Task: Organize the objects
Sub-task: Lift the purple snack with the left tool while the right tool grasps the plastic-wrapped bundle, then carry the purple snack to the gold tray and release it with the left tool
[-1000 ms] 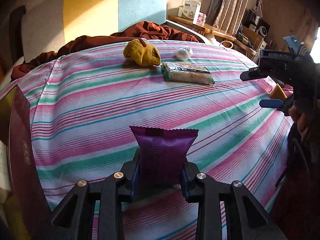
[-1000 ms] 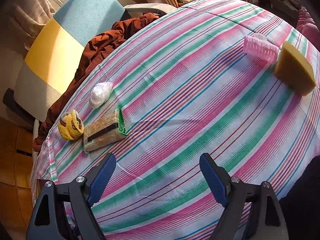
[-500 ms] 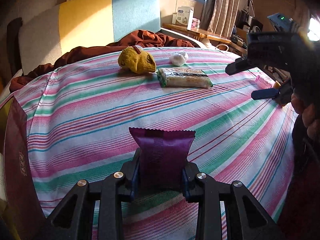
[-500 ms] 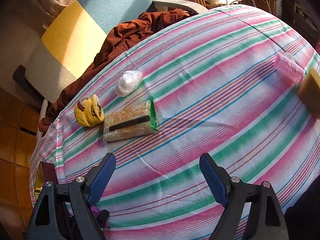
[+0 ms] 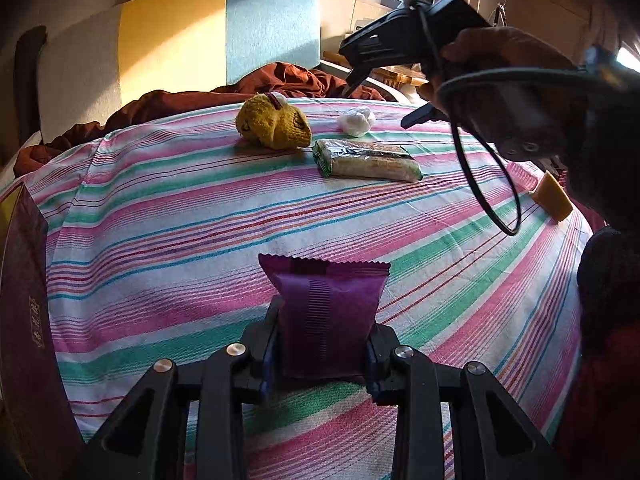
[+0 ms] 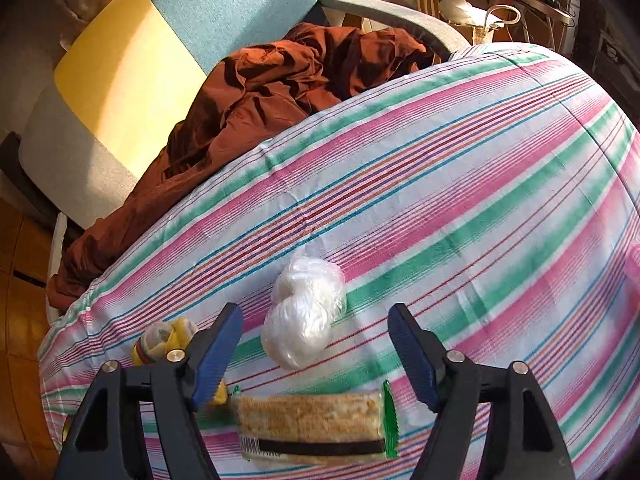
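My left gripper (image 5: 320,340) is shut on a purple snack packet (image 5: 326,312), held upright above the striped tablecloth (image 5: 180,220). My right gripper (image 6: 314,320) hangs over a white plastic-wrapped ball (image 6: 304,332) with its jaws closing. The ball shows between the blue pads, which do not touch it. A cracker pack (image 6: 316,424) lies just below the ball in the right wrist view. A yellow knitted bundle (image 6: 160,340) sits left of the fingers. In the left wrist view the right gripper (image 5: 384,98) hovers at the far side above the ball (image 5: 356,120).
A yellow sponge (image 5: 554,196) lies near the table's right edge. A dark red box (image 5: 24,300) stands at the left edge. Behind the table, a brown cloth (image 6: 280,92) is heaped on a yellow and teal chair (image 5: 180,40). A person's hand (image 5: 500,52) holds the right gripper.
The right gripper has swept across the table from the sponge side to above the white ball, and its jaws have narrowed. The left gripper has stayed put with the purple packet.
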Demonstrator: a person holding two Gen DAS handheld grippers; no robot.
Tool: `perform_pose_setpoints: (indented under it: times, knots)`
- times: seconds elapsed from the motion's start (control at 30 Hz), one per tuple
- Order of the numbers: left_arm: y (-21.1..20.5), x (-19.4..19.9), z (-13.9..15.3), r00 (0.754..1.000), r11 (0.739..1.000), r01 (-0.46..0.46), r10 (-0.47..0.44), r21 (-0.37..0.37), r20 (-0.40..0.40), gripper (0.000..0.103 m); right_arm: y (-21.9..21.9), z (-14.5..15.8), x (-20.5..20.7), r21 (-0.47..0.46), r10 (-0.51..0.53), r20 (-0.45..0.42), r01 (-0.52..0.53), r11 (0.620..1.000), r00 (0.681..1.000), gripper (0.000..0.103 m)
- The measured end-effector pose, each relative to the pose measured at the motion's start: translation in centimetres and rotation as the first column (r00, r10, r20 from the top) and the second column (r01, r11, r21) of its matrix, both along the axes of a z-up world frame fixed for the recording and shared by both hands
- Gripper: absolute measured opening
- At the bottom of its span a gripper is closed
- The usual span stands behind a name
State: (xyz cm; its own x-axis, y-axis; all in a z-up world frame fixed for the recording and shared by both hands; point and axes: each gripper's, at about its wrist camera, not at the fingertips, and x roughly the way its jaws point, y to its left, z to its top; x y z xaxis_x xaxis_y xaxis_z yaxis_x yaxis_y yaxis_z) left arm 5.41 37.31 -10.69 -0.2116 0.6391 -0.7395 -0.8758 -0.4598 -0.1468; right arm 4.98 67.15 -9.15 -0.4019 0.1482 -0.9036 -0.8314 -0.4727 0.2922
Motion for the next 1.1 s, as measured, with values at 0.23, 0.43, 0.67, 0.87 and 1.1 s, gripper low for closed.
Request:
perform_pose_setpoints:
  times: [0.23, 0.43, 0.67, 0.87, 1.1]
  knots:
    - [-0.2, -0.1, -0.1, 1.000, 1.000, 0.000, 0.000, 0.011, 0.010, 0.035, -0.9, 0.9, 0.6, 0.071, 0.072, 0.004, -0.072, 0.995, 0.997, 0.035]
    - [-0.2, 0.1, 0.0, 1.000, 1.000, 0.000, 0.000, 0.008, -0.005, 0.035, -4.8, 3.7, 5.6, 0.131, 0.142, 0.016, -0.142, 0.981, 0.990, 0.035]
    - [-0.2, 0.4, 0.0, 1.000, 1.000, -0.001, 0.001, -0.001, -0.024, 0.036, -11.2, 0.0, 9.4, 0.012, 0.233, 0.082, -0.235, 0.972, 0.969, 0.035]
    - [-0.1, 0.7, 0.0, 0.999, 1.000, -0.003, 0.003, -0.016, -0.049, 0.036, -13.8, -1.0, 9.3, 0.010, 0.270, 0.097, -0.272, 0.962, 0.958, 0.035]
    - [0.2, 1.2, 0.1, 0.996, 0.999, -0.009, 0.005, -0.045, -0.089, 0.035, -14.0, -0.9, 9.0, 0.043, 0.279, 0.114, -0.285, 0.958, 0.954, 0.035]
